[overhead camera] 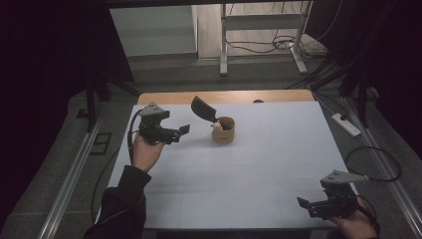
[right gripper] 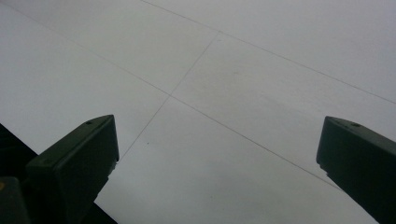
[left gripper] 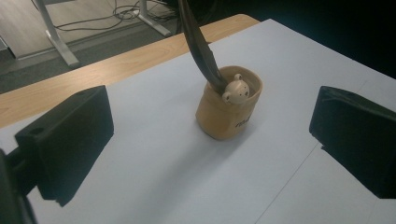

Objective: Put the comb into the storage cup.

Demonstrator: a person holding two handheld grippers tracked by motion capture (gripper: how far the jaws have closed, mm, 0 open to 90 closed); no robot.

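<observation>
The right gripper [overhead camera: 306,205] was nearest, at the front right corner of the white table [overhead camera: 278,164]. Its jaws stood wide apart and held nothing; under them was only the bare white surface. Farther in, on the left side, the left gripper [overhead camera: 183,130] was held above the table. Its jaws were also apart and empty, and they pointed at the tan cup [overhead camera: 223,130], which stood upright near the middle of the far half. A dark spoon [overhead camera: 204,109] leaned inside the cup, beside a small bear figure [left gripper: 235,90].

Dim, soft shadows, dark surroundings, slightly grainy
</observation>
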